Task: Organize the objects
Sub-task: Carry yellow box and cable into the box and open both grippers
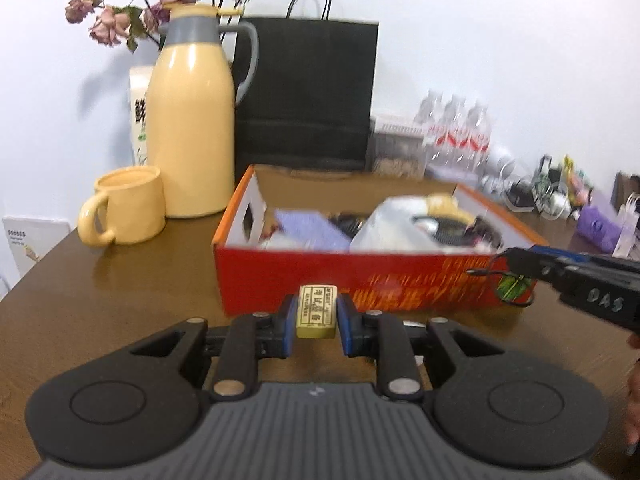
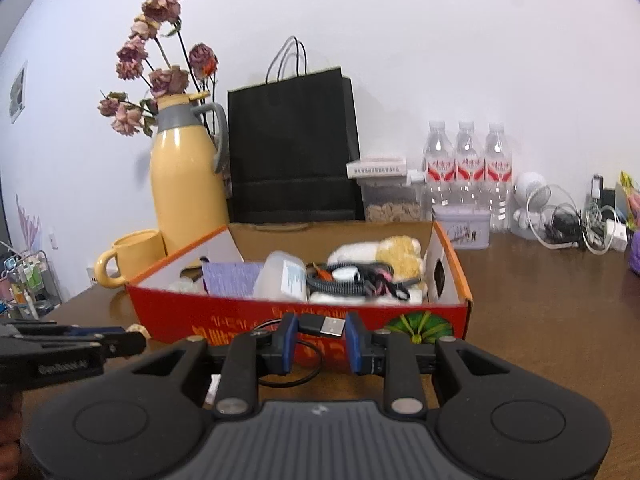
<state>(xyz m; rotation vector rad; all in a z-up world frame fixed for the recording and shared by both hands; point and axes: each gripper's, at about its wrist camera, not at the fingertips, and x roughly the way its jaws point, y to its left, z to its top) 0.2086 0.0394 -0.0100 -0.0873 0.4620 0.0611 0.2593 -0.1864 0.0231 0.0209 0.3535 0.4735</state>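
Brown bench (image 1: 120,292) carries a red box (image 1: 360,280) of oddments. Left gripper (image 1: 316,314) jaws pinch a small yellow block (image 1: 317,311); right gripper (image 2: 321,334) jaws clamp a USB plug (image 2: 324,325), whose trailing cable (image 2: 288,380) could snag the box wall.

A home: thermos jug (image 2: 188,184), mug (image 2: 132,256), dried roses (image 2: 160,76).
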